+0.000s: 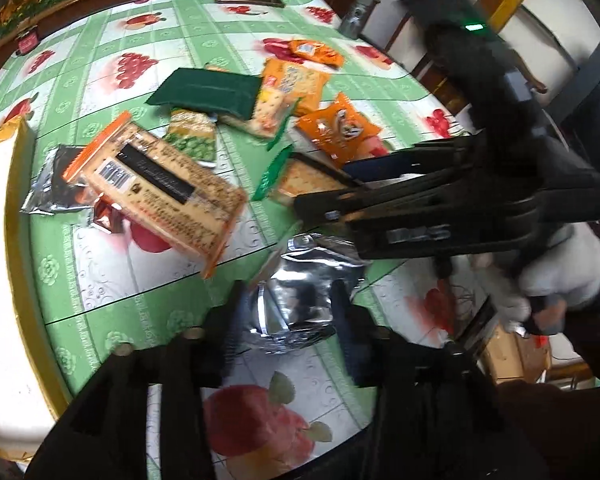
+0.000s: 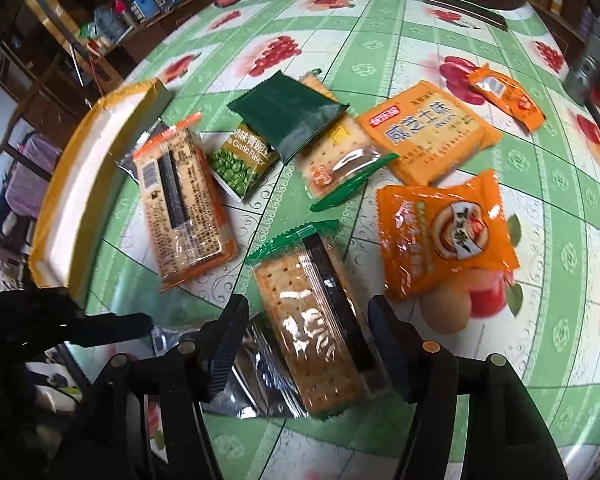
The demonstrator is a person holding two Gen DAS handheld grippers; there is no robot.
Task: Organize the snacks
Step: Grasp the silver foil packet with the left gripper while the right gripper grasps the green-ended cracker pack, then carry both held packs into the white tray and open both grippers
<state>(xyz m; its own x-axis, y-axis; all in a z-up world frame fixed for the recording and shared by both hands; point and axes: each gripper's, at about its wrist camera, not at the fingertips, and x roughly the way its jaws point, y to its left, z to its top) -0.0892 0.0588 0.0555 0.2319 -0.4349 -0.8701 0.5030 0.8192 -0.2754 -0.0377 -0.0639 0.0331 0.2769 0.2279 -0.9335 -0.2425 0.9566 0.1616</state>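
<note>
Left wrist view: left gripper (image 1: 286, 320) points down at a crinkled silver foil packet (image 1: 300, 300) lying on the desk (image 1: 112, 280); the packet sits between the jaws, pads seem to press its sides, so clamped on it as far as the blur allows. Right gripper (image 1: 320, 204) reaches in from the right, gloved hand (image 1: 556, 268) behind it. Right wrist view: right gripper (image 2: 304, 328) jaws stand apart on either side of a green-edged cracker pack (image 2: 320, 316), not touching it; that pack overlaps the foil packet. Beyond lie an orange-edged cracker pack (image 2: 188, 208), green pea packet (image 2: 240, 164), dark green pouch (image 2: 292, 120), orange snack bags (image 2: 444, 232). White tray with yellow rim (image 2: 60, 184) at the desk's left, no snacks seen inside
</note>
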